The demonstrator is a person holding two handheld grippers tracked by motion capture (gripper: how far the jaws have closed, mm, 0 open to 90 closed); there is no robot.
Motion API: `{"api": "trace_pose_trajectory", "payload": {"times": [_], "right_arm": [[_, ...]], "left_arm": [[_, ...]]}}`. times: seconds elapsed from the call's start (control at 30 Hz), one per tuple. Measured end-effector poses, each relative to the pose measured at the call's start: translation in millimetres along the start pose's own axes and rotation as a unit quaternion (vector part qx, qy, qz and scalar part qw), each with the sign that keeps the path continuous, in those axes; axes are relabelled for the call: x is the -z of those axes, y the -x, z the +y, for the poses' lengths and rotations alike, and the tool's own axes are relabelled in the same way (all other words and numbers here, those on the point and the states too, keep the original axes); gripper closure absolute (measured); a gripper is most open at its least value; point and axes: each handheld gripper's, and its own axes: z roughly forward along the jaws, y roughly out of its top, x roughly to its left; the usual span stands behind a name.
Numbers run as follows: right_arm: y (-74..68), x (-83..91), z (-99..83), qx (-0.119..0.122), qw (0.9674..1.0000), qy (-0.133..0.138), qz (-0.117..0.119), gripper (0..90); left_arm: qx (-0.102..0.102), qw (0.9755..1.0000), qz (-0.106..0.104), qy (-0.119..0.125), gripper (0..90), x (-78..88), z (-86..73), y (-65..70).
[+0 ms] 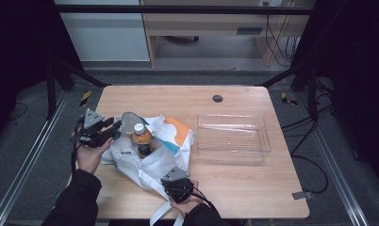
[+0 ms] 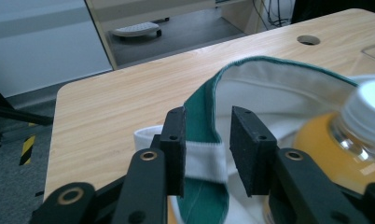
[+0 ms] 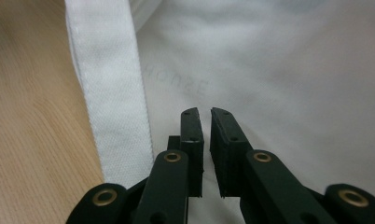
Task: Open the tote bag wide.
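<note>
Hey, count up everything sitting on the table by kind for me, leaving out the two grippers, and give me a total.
Cloth bag, white with a green-edged rim and an orange patch: 1
Bottle of orange drink with a white cap, standing in the bag: 1
Clear plastic tray: 1
Total: 3

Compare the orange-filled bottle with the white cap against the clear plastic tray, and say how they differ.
The orange-filled bottle with the white cap stands upright inside the white cloth bag; the clear plastic tray lies flat on the bare wooden table. The bottle is full of orange liquid and capped; the tray is open and holds nothing. The bottle is narrow and tall; the tray is wide and shallow. Both are see-through plastic.
</note>
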Motion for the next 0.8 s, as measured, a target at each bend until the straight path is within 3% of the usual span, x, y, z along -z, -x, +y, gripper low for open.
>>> {"api": "trace_pose_trajectory", "payload": {"times": [0.3, 0.43, 0.7, 0.8], "right_arm": [[8.4, 24.2, 20.6, 0.008, 0.9987, 0.049, -0.008, 78.4], [16.7, 33.8, 29.6, 0.006, 0.9972, 0.073, -0.015, 75.5], [31.0, 49.6, 48.2, 0.008, 0.9921, 0.119, -0.039, 71.2], [33.7, 51.8, 51.9, 0.009, 0.991, 0.127, -0.043, 69.7]], "left_arm": [[-0.001, 0.9999, -0.013, -0.006, 57.9, 34.0, -30.9, -1.1], [0.013, 0.9998, -0.01, -0.015, 57.1, 39.7, -49.6, -0.7], [0.037, 0.9984, -0.016, -0.039, 56.4, 27.5, -70.6, 2.5], [0.034, 0.9982, -0.018, -0.045, 56.5, 24.8, -73.2, 3.5]]}}
